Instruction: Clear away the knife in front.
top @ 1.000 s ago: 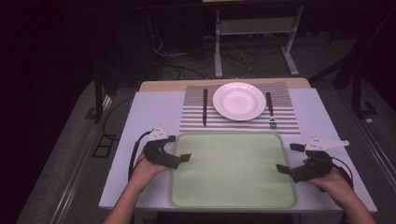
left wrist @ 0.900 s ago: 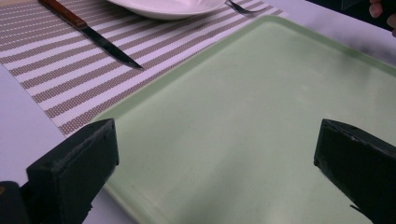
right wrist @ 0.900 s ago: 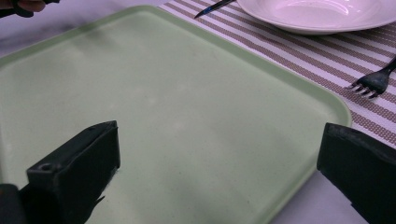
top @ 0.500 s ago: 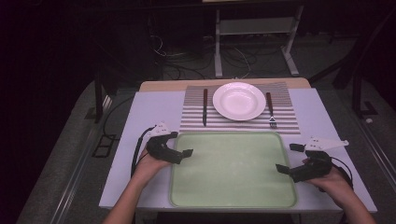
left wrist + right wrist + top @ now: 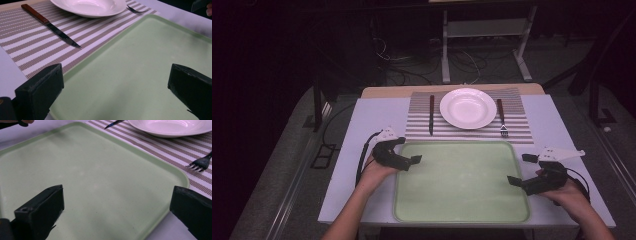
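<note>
High view, plate (image 5: 467, 107), knife (image 5: 431, 114), fork (image 5: 501, 117) beyond tray (image 5: 462, 212)

table (image 5: 372, 130) carries green tray (image 5: 462, 180) and striped placemat (image 5: 467, 131).

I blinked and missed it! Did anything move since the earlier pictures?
Only a little. The left claw edged forward and inward over the left rim of the pale green plastic tray, jaws open, holding nothing. The right claw stayed open at the tray's right edge. The round white plate, wooden-handled knife, dark fork and striped placemat stayed put.
</note>
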